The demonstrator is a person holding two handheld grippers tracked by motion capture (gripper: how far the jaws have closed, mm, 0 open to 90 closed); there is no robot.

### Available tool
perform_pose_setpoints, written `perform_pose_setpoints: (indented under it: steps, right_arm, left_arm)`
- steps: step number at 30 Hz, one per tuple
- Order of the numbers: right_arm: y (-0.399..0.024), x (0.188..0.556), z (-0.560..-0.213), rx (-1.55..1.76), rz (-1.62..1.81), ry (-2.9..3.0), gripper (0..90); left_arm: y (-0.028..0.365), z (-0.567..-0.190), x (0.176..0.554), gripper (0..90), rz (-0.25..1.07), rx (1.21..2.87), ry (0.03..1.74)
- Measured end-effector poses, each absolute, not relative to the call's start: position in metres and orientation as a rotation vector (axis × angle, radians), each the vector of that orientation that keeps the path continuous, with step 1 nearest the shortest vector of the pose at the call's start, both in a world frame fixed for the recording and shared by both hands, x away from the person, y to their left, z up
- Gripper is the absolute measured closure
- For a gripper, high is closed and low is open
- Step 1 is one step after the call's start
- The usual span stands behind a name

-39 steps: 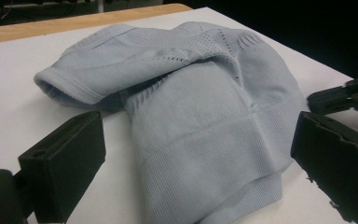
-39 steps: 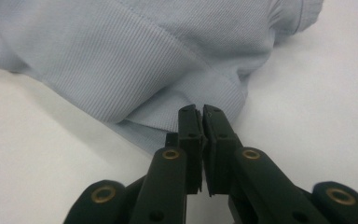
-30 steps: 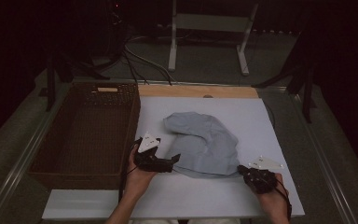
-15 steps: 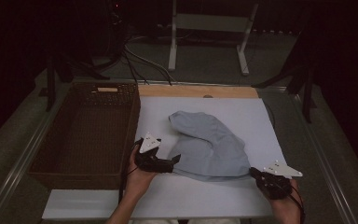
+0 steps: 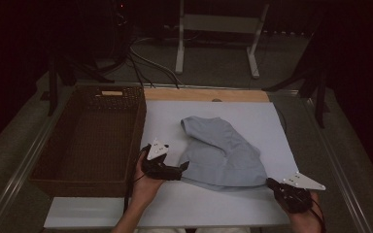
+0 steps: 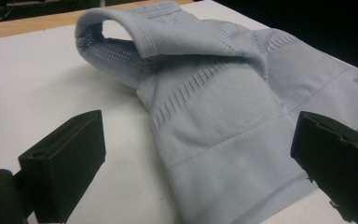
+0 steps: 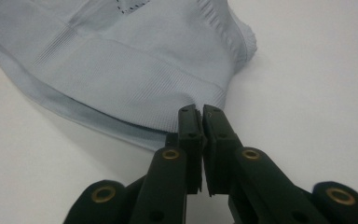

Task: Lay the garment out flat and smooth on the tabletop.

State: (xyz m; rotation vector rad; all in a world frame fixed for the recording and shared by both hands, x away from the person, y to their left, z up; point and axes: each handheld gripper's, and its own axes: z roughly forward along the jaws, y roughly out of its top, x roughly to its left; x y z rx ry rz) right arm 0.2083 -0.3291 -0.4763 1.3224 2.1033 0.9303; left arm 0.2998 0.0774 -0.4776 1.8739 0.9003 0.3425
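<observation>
Pale blue knit top (image 5: 223,153) is lying mid-tabletop (image 5: 252,116), its hem corner being dragged outward by the right gripper (image 7: 200,112), fingers clamped on it (stretching it flat, I'd say). Left gripper (image 6: 200,154) is waiting, fingers spread wide around the opposite hem.

each hand carries a black gripper with blocky, flat-faced jaws. the left gripper (image 5: 183,168) and the right gripper (image 5: 271,183) both bear a pale grey three-cornered plate on top, dotted with small dark screw holes. in the right gripper view, brass-coloured rivets sit in the rounded black linkage arms. a thin dark cable trails from each gripper. the forearms are bare.
</observation>
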Motion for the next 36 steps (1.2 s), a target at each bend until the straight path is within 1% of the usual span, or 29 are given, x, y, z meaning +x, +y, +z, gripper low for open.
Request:
perform_pose_setpoints:
  steps: [4, 6, 12, 16, 18, 23, 33, 36]
  right_arm:
    - [-0.331, 0.205, -0.478, 1.332, 0.945, 2.103, 86.9]
    - [-0.33, 0.206, -0.478, 1.333, 0.956, 2.1, 84.1]
    - [-0.331, 0.213, -0.476, 1.371, 1.023, 2.036, 51.1]
    - [-0.331, 0.222, -0.473, 1.399, 1.056, 2.016, 33.3]
    - [-0.329, 0.227, -0.474, 1.412, 1.067, 2.008, 28.4]
    - [-0.325, 0.236, -0.478, 1.422, 1.039, 2.017, 23.3]
    - [-0.322, 0.238, -0.481, 1.396, 1.067, 2.018, 18.7]
    - [-0.323, 0.237, -0.48, 1.391, 1.081, 2.012, 18.5]
  left_arm:
    - [0.077, -0.478, 0.3, 4.7, 0.336, 1.87, 0.902]
    - [0.075, -0.478, 0.299, 4.7, 0.338, 1.873, 0.898]
    - [0.072, -0.477, 0.299, 4.7, 0.35, 1.873, 0.895]
    - [0.071, -0.476, 0.3, 4.7, 0.356, 1.868, 0.892]
    - [0.071, -0.476, 0.301, 4.7, 0.355, 1.869, 0.892]
    - [0.069, -0.478, 0.304, 4.7, 0.354, 1.872, 0.896]
    - [0.06, -0.491, 0.31, 4.8, 0.35, 1.906, 0.896]
    - [0.057, -0.494, 0.312, 4.8, 0.342, 1.917, 0.899]
